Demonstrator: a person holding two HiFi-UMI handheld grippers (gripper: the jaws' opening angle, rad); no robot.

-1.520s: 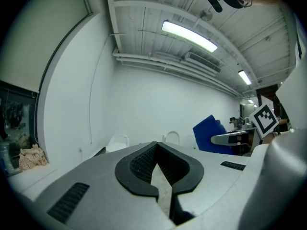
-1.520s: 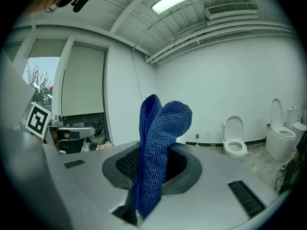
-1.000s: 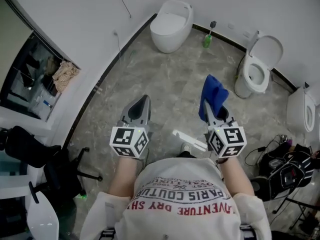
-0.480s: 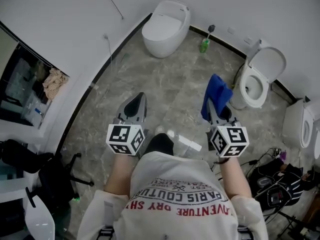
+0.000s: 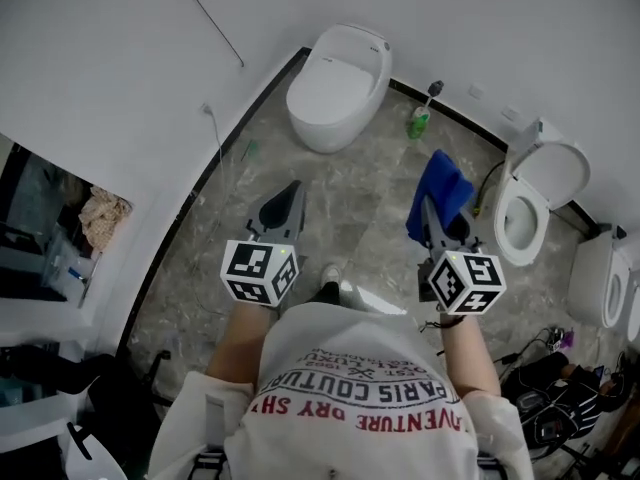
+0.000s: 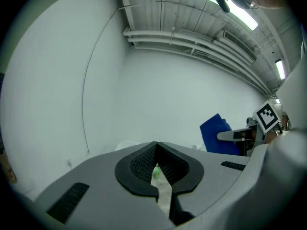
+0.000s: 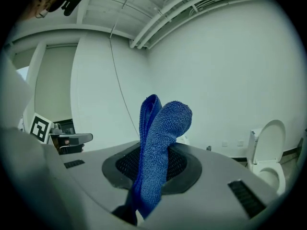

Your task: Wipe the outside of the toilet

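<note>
Both toilets lie lower in the head view than half a second ago, the person having stepped toward them; grippers carried level, little changed. Item: closed toilet [image 5: 335, 83], white, lid down, against the far wall, well apart from both tools. Item: open-lid toilet [image 5: 530, 203], to the right, seat exposed; which of the two the task means cannot be told. Item: green bottle [image 5: 418, 121], standing on the floor [image 5: 360, 183] between them. Left gripper [image 5: 291, 193]: jaws drawn together to a thin slit, nothing between them. Right gripper [image 5: 432, 210]: jaws pinching the blue cloth [image 5: 440, 190] by a fold, the free end standing loose above the jaws. Hazards, as judged: the cloth is held only by that narrow fold, so firm rubbing on porcelain may drag it out; a wide sweep near the base may topple the bottle; wiping the open-lid toilet risks the cloth slipping inside the rim.
</note>
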